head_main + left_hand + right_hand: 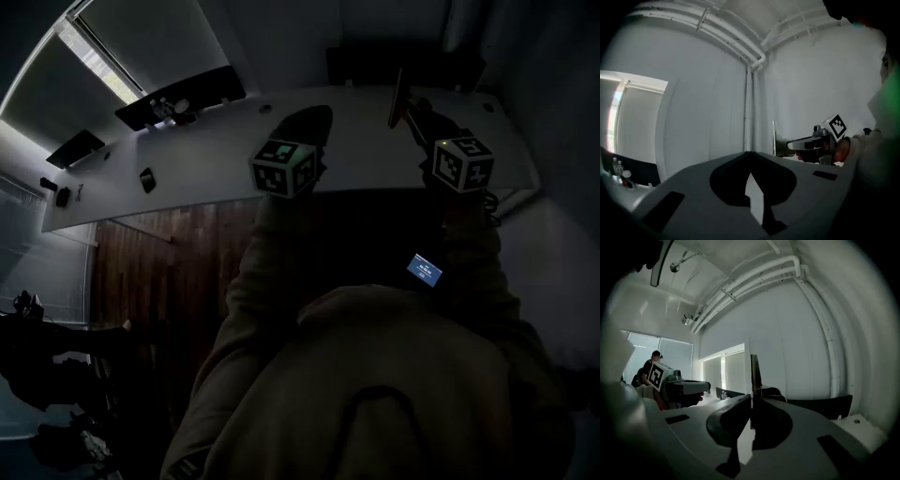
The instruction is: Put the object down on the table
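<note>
Darkness fills much of the head view, yet both tools show over a long white tabletop (216,159). The right tool (410,111) is clamped on a thin flat object (398,98), which stands upright on edge with its upper part rising above the jaws. In the right gripper view the two dark jaws meet on this object's lower edge, and it shows there as a narrow vertical strip against the pale wall (797,348). The object is in the grip over the far part of the tabletop. Whether its lower edge touches the surface cannot be told.

The left tool (309,122) is just beside the right one and apart from it, also over the tabletop. In the left gripper view its jaw tips are together with nothing between them, and a wedge of light shows lower down near their base. That view also catches the right tool from the side with the object standing up at its tip.

Each tool carries a marker cube (284,167) near the person's hand. Beige sleeves (272,281) run back toward the camera. Wooden floor (159,272) lies below the near edge of the tabletop. White pipes (754,275) run along the wall under the ceiling.
</note>
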